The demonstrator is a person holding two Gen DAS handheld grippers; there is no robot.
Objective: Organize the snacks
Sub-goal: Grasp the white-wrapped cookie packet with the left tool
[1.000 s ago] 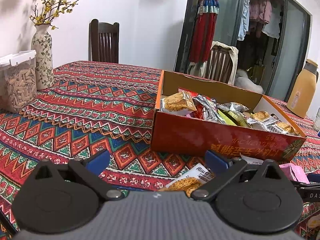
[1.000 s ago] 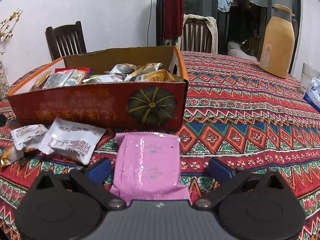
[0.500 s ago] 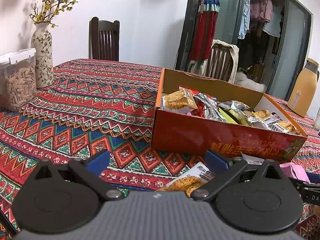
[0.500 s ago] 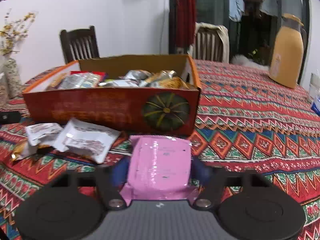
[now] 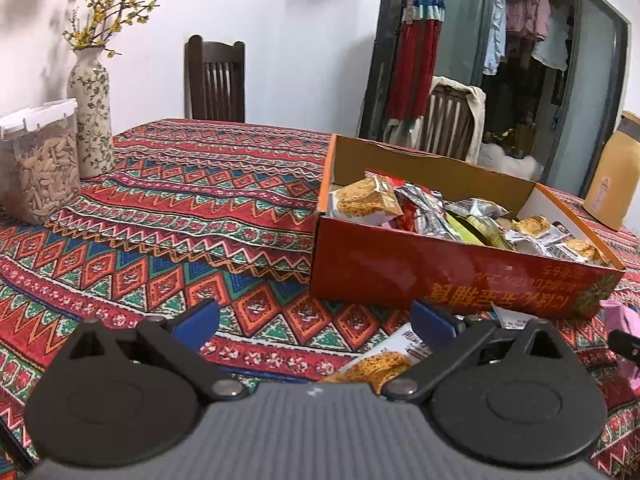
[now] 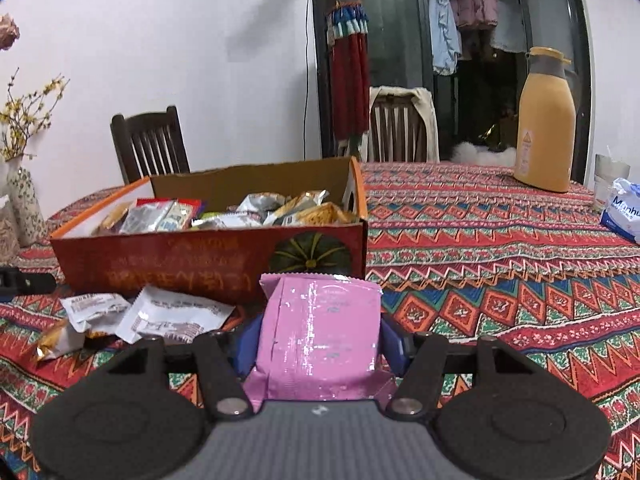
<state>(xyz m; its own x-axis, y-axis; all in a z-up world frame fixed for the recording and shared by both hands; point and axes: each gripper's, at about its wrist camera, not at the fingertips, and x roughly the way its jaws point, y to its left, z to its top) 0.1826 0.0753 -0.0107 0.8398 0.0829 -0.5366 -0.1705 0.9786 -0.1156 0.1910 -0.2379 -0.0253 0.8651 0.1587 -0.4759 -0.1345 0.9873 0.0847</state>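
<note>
Right wrist view: the right gripper [image 6: 320, 344], tipped slightly downward, has just closed on the pink packet [image 6: 320, 336], lifted before the orange snack box [image 6: 208, 264]. Left gripper [image 5: 314, 320] hovers spread, empty, over the patterned tablecloth [image 5: 180, 208]; chairs stand behind.

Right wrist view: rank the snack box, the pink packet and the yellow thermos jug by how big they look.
1. snack box, widest by far.
2. and 3. pink packet and yellow thermos jug look about alike; the packet is clamped close to the camera in the right gripper, so no ranking.
</note>
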